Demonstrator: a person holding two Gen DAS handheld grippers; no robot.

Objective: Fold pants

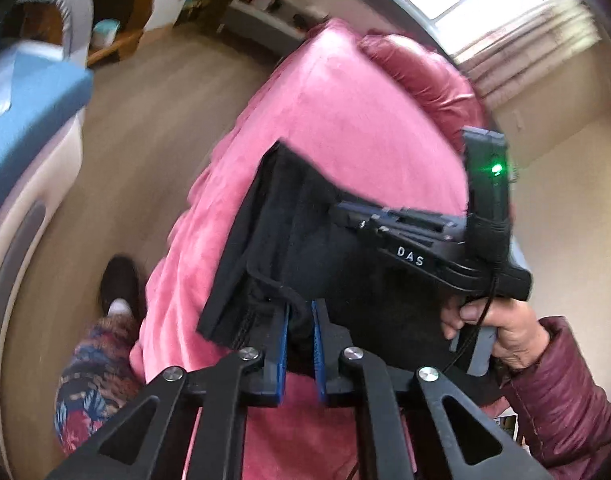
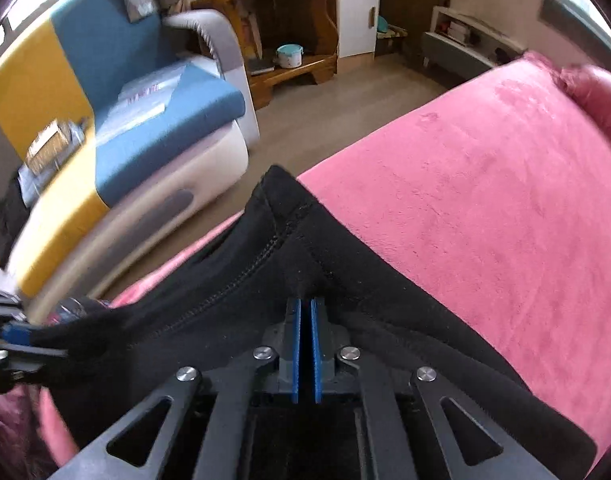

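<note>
Over the pink blanket (image 1: 345, 120) on the bed, black pants (image 1: 273, 216) held up by both grippers, fabric partly bunched, lifted edge at about 10 o'clock in the left wrist view. Left gripper (image 1: 301, 344): blue pads with a gap between them, a fold of pants and a drawstring loop sitting in that gap, so clamped on cloth, not fully closed. Right gripper (image 2: 305, 344): pads almost touching, thin pinch of pants at the tips, seam running off toward 11 o'clock. In the left view the right gripper (image 1: 345, 212) comes in from 3 o'clock, the person's hand (image 1: 493, 324) on its handle at 4 o'clock. In the right view the left gripper (image 2: 9, 336) shows at 9 o'clock, biting the same garment. Sofa (image 2: 153, 92) sits at 10 o'clock, well apart from the bed. Step looks like mid-fold: carrying one end of the pants over. Next move likely needs both grippers to lower together, lay the held edge flat on the blanket with edges aligned, then release. Heavy motion blur, so the fold count can't be told.
</note>
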